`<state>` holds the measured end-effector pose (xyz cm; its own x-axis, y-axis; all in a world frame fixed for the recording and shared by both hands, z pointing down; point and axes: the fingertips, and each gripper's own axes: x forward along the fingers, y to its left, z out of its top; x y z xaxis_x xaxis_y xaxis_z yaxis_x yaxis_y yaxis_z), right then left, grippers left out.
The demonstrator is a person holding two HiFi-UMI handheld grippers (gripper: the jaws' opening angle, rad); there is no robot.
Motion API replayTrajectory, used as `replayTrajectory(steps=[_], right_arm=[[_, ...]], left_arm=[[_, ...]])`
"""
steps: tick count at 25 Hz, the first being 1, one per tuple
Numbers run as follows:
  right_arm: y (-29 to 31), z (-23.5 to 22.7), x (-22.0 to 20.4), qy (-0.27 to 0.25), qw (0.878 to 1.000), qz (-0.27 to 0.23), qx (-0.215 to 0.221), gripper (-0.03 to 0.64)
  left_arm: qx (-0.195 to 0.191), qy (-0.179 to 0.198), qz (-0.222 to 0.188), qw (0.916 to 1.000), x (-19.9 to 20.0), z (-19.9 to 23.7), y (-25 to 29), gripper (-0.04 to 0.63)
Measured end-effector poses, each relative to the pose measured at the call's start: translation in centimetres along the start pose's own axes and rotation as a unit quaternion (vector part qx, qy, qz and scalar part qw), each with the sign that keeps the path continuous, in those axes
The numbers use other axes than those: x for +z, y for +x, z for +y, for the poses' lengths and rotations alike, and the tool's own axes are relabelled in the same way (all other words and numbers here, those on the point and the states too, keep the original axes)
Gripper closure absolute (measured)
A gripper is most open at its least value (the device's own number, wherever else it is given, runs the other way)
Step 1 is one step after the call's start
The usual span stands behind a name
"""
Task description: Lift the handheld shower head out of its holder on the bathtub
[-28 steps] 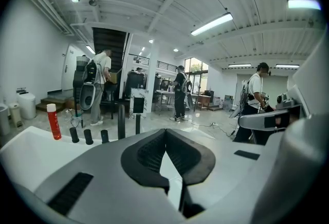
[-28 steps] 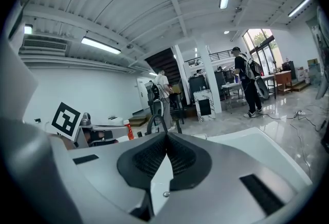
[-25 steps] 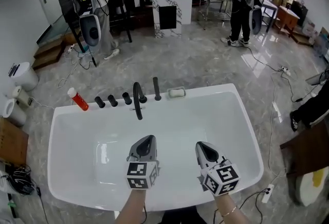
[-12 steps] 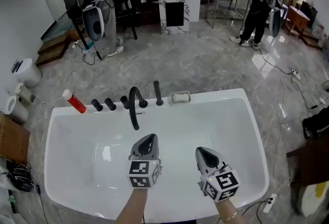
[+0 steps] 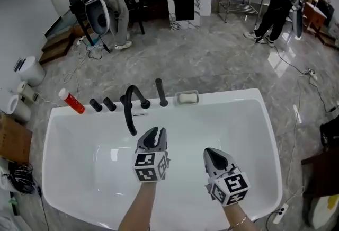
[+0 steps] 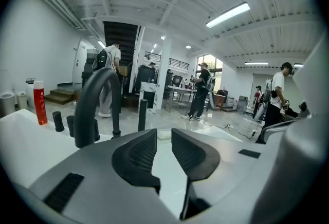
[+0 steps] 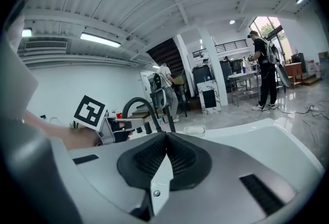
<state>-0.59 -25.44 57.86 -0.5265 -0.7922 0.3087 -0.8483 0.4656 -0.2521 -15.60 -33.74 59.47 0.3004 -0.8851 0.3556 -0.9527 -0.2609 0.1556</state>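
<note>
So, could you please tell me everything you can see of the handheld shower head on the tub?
The handheld shower head is a slim matte-black wand, standing upright in its holder on the bathtub's far rim, between the arched black spout and a pale soap dish. Nothing grips it.

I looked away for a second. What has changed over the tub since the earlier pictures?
The left gripper has come forward, nearer the black spout, and its jaws have just been opening, with nothing between them. The right gripper stays shut and empty; the handheld shower head still stands untouched.
</note>
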Motion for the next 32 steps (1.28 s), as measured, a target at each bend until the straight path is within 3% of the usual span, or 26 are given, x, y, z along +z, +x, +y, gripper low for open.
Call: replayTrajectory(steps=[5,20,32], right_arm=[[1.3,-2.3,-1.5,0.001,1.000,0.008,0.003,0.611],[6.9,-7.0,-1.9,0.004,1.000,0.018,0.006,0.611],[12.6,-7.0,-3.7,0.010,0.999,0.030,0.016,0.611]], left_arm=[[0.015,-0.007,0.001,0.9999,-0.7,0.7,4.0,0.468],[0.039,0.011,0.022,0.9989,0.3,3.5,14.0,0.425],[0.051,0.025,0.048,0.9972,-1.3,8.1,20.2,0.404]])
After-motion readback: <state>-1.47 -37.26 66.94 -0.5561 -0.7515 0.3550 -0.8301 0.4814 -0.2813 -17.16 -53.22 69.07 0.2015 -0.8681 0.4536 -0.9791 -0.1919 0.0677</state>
